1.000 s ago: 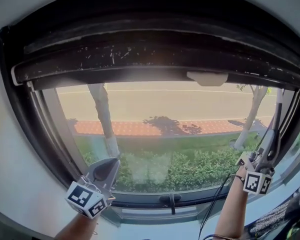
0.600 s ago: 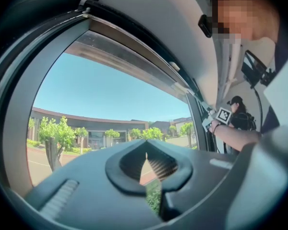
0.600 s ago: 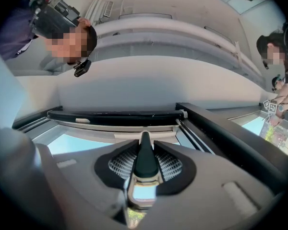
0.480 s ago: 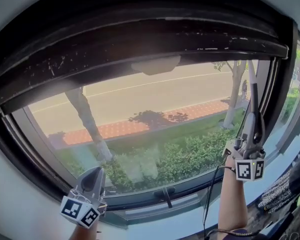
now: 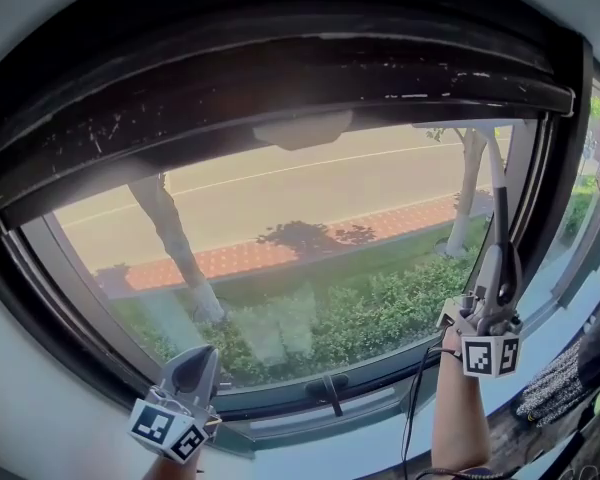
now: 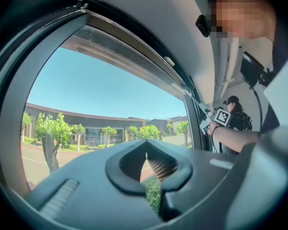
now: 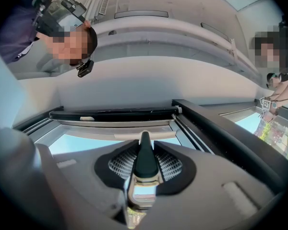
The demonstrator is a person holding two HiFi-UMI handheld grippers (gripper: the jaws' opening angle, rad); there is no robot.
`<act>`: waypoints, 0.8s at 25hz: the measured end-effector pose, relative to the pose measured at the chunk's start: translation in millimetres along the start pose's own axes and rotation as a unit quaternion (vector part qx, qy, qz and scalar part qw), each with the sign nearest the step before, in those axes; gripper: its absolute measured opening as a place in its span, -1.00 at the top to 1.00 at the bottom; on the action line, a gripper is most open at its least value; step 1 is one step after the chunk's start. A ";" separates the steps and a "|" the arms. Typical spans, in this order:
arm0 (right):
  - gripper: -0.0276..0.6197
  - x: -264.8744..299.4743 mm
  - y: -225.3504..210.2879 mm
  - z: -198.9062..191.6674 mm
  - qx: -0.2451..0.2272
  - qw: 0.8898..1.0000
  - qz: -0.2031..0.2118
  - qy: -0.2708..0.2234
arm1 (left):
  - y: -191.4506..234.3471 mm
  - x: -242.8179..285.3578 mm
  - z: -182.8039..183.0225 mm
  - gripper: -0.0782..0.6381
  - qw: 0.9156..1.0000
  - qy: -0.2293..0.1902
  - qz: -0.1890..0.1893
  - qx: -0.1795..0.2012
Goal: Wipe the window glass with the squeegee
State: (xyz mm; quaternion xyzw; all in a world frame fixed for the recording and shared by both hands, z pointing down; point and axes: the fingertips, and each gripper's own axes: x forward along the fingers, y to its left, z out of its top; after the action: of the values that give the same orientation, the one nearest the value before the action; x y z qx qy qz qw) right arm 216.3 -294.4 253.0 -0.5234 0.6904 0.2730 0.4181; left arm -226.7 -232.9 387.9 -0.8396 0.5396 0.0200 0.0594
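1. While the right gripper [image 5: 498, 268] sits low by the right edge of the big clear window glass [image 5: 310, 238], its fingers are clamped on the dark grip of the long, slim squeegee [image 5: 495, 198]. The grip is wedged squarely between the ribbed pads.
2. Long axis: close to upright. The shaft climbs from the fingers up the pane, and the pale blade bar [image 5: 460, 125] lies crosswise at the glass's top edge, near the upper right corner, just under the black window frame [image 5: 280, 68].
3. So the working end is above the fingers, with open glass below the blade. My read: a downward pull along the shaft's line is called for, with the blade kept level.
4. Whether the blade presses on the pane, I cannot tell.
5. The left gripper [image 5: 200, 363] hangs at the bottom edge toward the lower left corner, fingers together on nothing. It is well apart from the squeegee, so the right one is nearer and owns this stroke.
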 end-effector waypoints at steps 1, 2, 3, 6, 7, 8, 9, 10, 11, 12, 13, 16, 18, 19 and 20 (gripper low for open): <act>0.61 -0.7 -0.4 0.4 -0.002 1.000 0.000 0.002 | -0.9 -0.6 -2.3 0.76 1.000 0.001 0.000 -0.001; 0.61 -1.5 -1.0 0.3 -0.004 1.000 0.001 0.003 | -1.3 -1.0 -4.6 0.76 1.000 0.002 0.000 -0.003; 0.61 -2.7 -1.4 -0.3 -0.005 1.000 0.001 0.004 | -1.3 -1.1 -6.8 0.76 1.000 0.003 0.000 -0.005; 0.61 -10.4 -1.3 -2.8 -0.007 1.000 0.000 0.011 | -2.0 -5.1 -11.1 0.76 1.000 0.009 0.002 -0.011; 0.61 -13.6 -1.1 -3.4 -0.007 1.000 0.000 0.015 | -2.7 -7.7 -11.0 0.76 1.000 0.009 0.004 -0.012; 0.61 -15.7 -1.1 -3.8 -0.007 1.000 0.000 0.017 | -3.4 -9.3 -10.1 0.77 1.000 0.007 0.005 -0.011; 0.61 -16.9 -1.3 -4.0 -0.008 1.000 0.001 0.019 | -4.0 -9.7 -8.5 0.77 1.000 0.004 0.006 -0.008; 0.61 -18.2 -1.5 -4.3 -0.007 1.000 0.000 0.020 | -4.8 -9.7 -6.8 0.76 1.000 0.001 0.006 -0.006; 0.61 -20.4 -1.6 -5.0 -0.005 1.000 -0.001 0.022 | -5.5 -10.1 -5.4 0.77 1.000 -0.002 0.007 -0.004; 0.61 -23.3 -1.2 -6.0 -0.003 1.000 -0.003 0.025 | -5.7 -10.9 -4.7 0.76 1.000 -0.003 0.007 -0.003; 0.61 -26.5 -0.8 -7.0 -0.001 1.000 -0.005 0.028 | -5.6 -11.4 -4.6 0.76 1.000 -0.004 0.008 -0.003; 0.61 -34.8 -0.3 -9.5 0.003 0.999 -0.007 0.036 | -7.5 -9.4 -6.0 0.76 1.000 -0.003 0.006 -0.005; 0.61 -42.4 0.4 -11.7 0.005 0.999 -0.008 0.044 | -11.8 -10.5 -8.3 0.76 1.000 0.001 0.005 -0.003; 0.61 -47.1 0.8 -13.6 0.006 0.999 -0.009 0.049 | -13.3 -11.6 -9.8 0.76 1.000 0.002 0.006 0.000; 0.61 -51.6 1.0 -15.7 0.007 0.998 -0.010 0.054 | -13.5 -12.1 -11.3 0.76 1.000 0.003 0.008 0.000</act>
State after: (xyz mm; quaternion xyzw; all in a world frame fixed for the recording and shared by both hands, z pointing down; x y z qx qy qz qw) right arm 216.1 -281.3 305.4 -0.5412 0.7085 0.2352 0.3872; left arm -219.8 -217.8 401.4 -0.8352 0.5466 0.0177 0.0579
